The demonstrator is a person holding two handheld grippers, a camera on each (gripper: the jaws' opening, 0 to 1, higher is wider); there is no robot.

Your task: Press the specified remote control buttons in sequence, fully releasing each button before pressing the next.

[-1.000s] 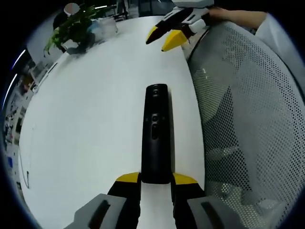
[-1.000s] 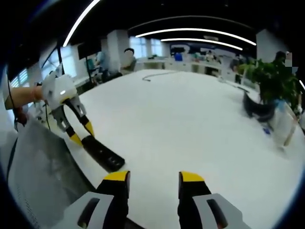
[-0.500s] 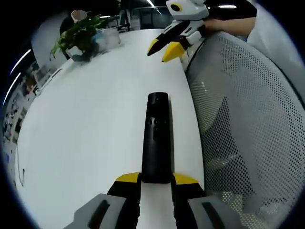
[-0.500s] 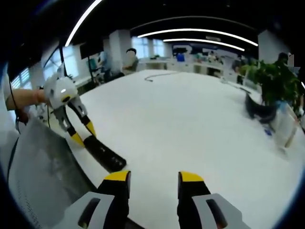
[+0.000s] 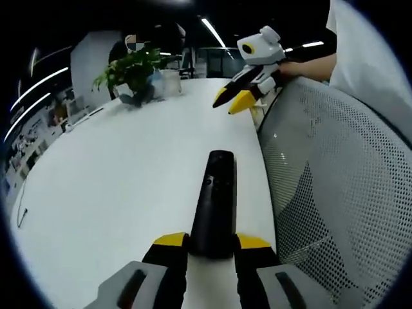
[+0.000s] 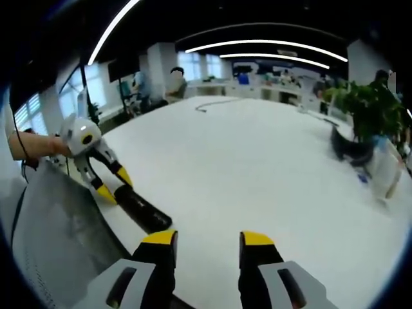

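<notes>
A long black remote (image 5: pixel 215 196) with small buttons near its far end points away from me over the white table (image 5: pixel 116 193). My left gripper (image 5: pixel 212 242) is shut on its near end, a yellow tip on each side. In the right gripper view the same remote (image 6: pixel 143 207) lies low by the table's left edge, with the left gripper (image 6: pixel 108 183) gripping its far end. My right gripper (image 6: pixel 207 239) is open with nothing between its fingers, about a hand's width from the remote. The left gripper view shows the right gripper (image 5: pixel 232 101) beyond the remote's tip, held by a hand.
A white mesh chair back (image 5: pixel 335 193) stands close along the table's edge, next to the remote, and appears as the chair (image 6: pixel 58 238) at lower left. A potted plant (image 5: pixel 132 71) and a dark tray (image 6: pixel 347 149) sit at the far side. A black cable (image 6: pixel 209 102) lies far off.
The left gripper has tipped to a flatter angle with the remote still in its jaws, so its view swings up toward the room. The right gripper has barely moved.
</notes>
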